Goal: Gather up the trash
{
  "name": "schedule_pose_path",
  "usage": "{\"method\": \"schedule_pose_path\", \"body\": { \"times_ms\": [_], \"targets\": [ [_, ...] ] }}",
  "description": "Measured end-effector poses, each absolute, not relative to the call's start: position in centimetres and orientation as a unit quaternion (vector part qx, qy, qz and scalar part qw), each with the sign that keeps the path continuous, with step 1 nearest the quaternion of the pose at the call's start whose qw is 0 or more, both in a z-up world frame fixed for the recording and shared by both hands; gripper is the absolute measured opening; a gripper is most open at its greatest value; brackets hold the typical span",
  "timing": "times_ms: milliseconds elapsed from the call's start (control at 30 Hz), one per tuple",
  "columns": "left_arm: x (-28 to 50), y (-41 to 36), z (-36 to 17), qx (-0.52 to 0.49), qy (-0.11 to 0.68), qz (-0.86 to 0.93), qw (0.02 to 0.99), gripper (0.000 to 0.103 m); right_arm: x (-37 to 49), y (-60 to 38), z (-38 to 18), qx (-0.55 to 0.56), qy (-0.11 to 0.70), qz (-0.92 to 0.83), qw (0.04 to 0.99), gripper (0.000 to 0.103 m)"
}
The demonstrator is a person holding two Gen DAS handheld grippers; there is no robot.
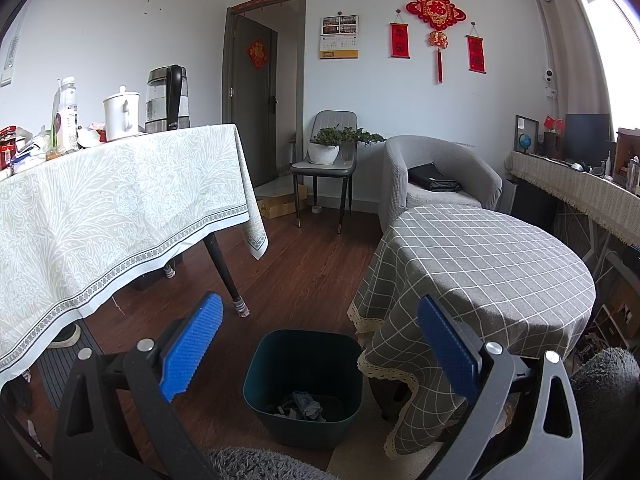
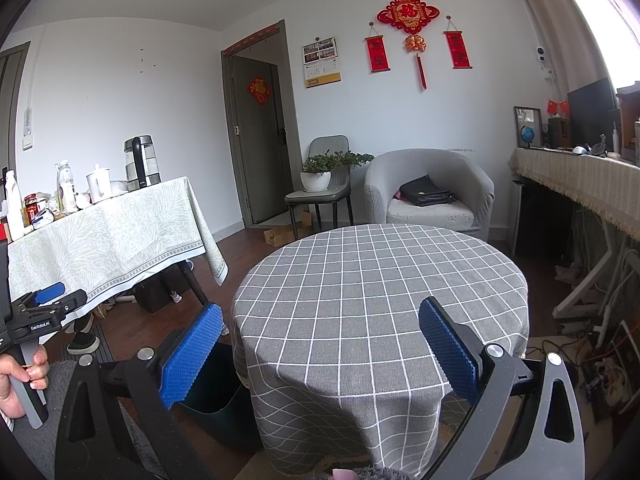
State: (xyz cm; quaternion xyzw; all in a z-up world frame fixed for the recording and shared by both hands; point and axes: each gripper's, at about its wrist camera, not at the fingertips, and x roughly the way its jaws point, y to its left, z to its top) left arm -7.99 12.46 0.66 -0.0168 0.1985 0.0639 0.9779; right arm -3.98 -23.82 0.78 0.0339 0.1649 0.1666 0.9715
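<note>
Both grippers, left (image 1: 320, 344) and right (image 2: 320, 344), hang wide apart and hold nothing. Crumpled trash (image 1: 306, 406) lies in the dark bin (image 1: 303, 388) on the floor beside the checked round table (image 2: 380, 280). Reaching low, a gripper might snag the tablecloth's drooping hem.

bin (image 1: 303, 388) top open, round table (image 1: 480, 272) crowds rt

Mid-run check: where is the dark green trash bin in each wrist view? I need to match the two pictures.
Left wrist: the trash bin sits bottom centre on the wood floor, framed between the open left gripper, with crumpled scraps inside.
Right wrist: only part of the bin shows, lower left, behind the right gripper finger and against the round table.
Shared landmark: the grey checked tablecloth right beside the bin.
</note>
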Motion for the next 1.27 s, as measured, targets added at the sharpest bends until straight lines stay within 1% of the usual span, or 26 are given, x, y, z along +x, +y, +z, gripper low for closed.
{"method": "schedule_pose_path", "body": {
  "times_ms": [1267],
  "targets": [
    [-7.93, 13.04, 1.06, -0.014, 0.200, 0.068, 0.977, 0.100, -4.13, -23.76, 0.75, 0.036, 0.164, 0.165, 0.972, 0.100]
  ]
}}
